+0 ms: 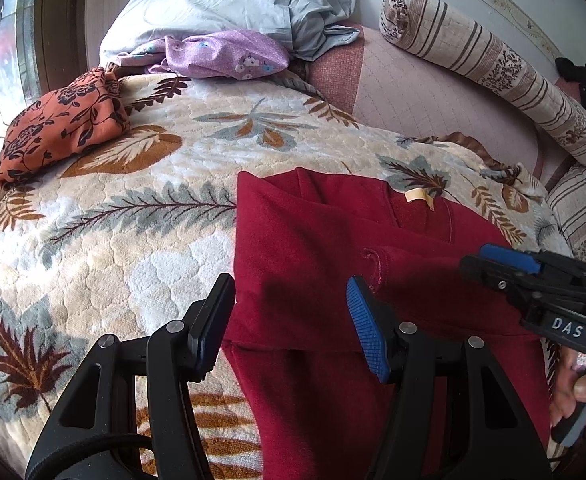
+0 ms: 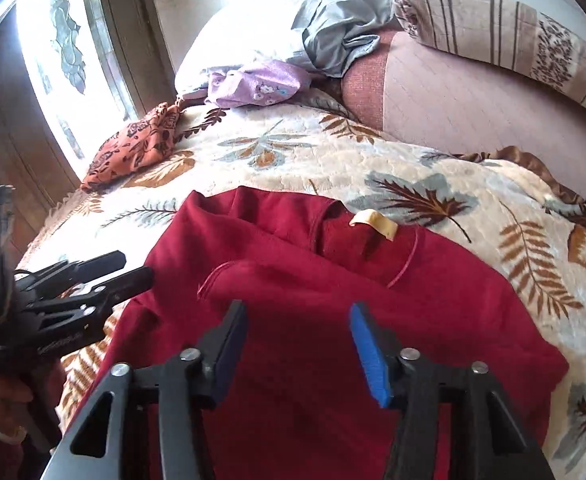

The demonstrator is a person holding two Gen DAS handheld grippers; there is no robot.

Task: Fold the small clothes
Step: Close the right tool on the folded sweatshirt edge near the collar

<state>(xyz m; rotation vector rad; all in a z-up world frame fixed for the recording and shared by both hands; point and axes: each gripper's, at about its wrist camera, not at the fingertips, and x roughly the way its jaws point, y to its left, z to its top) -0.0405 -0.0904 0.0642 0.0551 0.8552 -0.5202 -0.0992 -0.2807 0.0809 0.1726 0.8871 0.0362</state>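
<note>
Red top (image 1: 373, 264) lies partly folded on leaf-print blanket (image 1: 133, 200). Left gripper (image 1: 289, 312) & right gripper (image 2: 299, 340) both hover over it w/ fingers spread apart, nothing held.

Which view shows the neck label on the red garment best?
Right wrist: the cream neck label on the red garment sits larger and nearer centre, its curl visible. Left wrist shows the label smaller and flatter.
</note>
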